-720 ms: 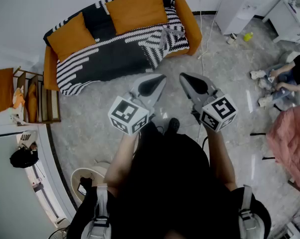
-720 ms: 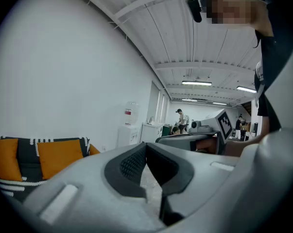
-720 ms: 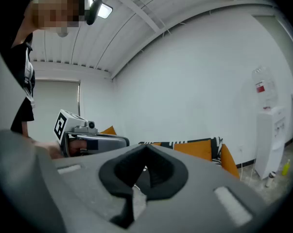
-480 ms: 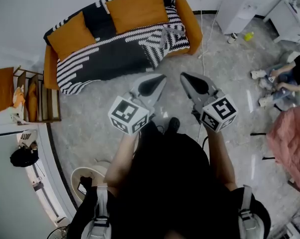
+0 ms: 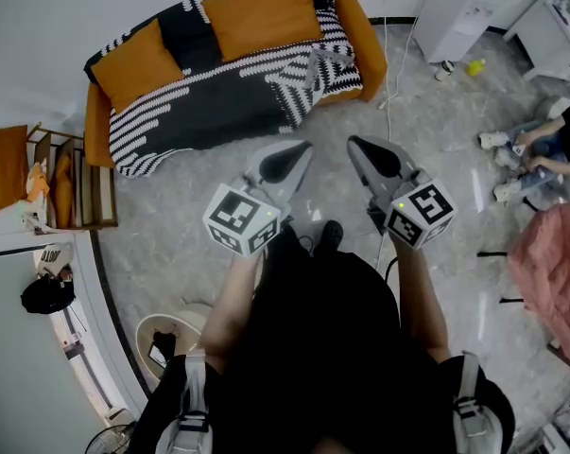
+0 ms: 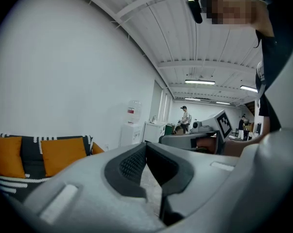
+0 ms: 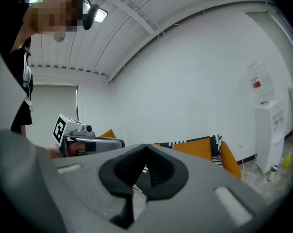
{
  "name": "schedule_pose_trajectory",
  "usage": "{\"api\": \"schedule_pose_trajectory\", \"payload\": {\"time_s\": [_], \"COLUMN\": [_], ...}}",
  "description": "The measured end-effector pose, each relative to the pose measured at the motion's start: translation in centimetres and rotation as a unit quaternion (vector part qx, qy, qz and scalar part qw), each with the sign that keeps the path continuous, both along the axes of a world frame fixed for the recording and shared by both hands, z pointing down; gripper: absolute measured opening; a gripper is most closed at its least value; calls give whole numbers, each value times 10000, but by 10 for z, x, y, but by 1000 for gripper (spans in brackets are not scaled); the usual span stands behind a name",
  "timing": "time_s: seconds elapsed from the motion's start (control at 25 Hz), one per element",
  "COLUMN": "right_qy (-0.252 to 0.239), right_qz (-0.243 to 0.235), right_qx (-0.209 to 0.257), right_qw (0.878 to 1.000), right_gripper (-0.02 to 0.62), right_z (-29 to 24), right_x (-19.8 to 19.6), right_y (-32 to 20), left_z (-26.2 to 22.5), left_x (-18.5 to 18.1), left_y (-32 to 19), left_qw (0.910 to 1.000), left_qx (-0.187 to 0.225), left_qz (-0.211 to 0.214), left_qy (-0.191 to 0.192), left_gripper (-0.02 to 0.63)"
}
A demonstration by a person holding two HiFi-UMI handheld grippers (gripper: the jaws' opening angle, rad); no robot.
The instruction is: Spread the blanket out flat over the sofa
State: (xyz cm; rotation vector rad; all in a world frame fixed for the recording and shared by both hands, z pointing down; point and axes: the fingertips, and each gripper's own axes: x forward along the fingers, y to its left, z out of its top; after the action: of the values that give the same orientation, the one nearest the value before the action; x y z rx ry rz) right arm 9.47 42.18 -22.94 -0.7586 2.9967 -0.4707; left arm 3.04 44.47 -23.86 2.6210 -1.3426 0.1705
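Nearest, the person's two forearms reach forward over a dark-clothed body, one gripper in each hand, held side by side above the pale marble-look floor (image 5: pixel 171 206) and well short of the sofa. The left gripper (image 5: pixel 302 146) has its jaws brought together at the tips, and its own view shows nothing between them. The right gripper (image 5: pixel 353 141) is likewise closed tip to tip and empty, and it points about level. Beyond them stands the orange sofa (image 5: pixel 363 41), its length running from the left of the head view up to the right. The black-and-white patterned blanket (image 5: pixel 218 102) lies on it, covering the seat and climbing the backrest behind two orange cushions (image 5: pixel 261 12). Its striped edge hangs over the sofa's front edge toward the left end. Near the right end a part of it is rumpled into a folded lump (image 5: pixel 313 69), so it is not flat there. Both orange arms of the sofa are bare. Left of the sofa stands a low wooden rack (image 5: pixel 77 183). To the right, a person sits on the floor (image 5: pixel 554 145), with a pink cloth (image 5: pixel 554 263) nearer, and a white cabinet (image 5: pixel 459 12) stands by the far wall.
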Motion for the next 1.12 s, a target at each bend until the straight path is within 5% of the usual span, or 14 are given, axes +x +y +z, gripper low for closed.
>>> {"api": "schedule_pose_trajectory", "payload": {"time_s": [0.36, 0.72, 1.12], "right_qy": [-52, -96, -37], "right_qz": [-22, 2, 174], "right_qx": [-197, -279, -292], "right_qw": [9998, 9996, 9994], "right_gripper": [2, 2, 2], "right_z": [7, 7, 4], "right_x": [-19, -65, -137], "right_y": [-8, -46, -114], "left_z": [5, 13, 15], "left_x": [-29, -100, -170], "left_y": [-4, -48, -122], "left_qw": [9998, 9991, 9999], "left_qx": [-87, -100, -70], "left_qz": [-162, -390, -1], "left_qy": [47, 153, 139], "left_gripper": [11, 11, 11]}}
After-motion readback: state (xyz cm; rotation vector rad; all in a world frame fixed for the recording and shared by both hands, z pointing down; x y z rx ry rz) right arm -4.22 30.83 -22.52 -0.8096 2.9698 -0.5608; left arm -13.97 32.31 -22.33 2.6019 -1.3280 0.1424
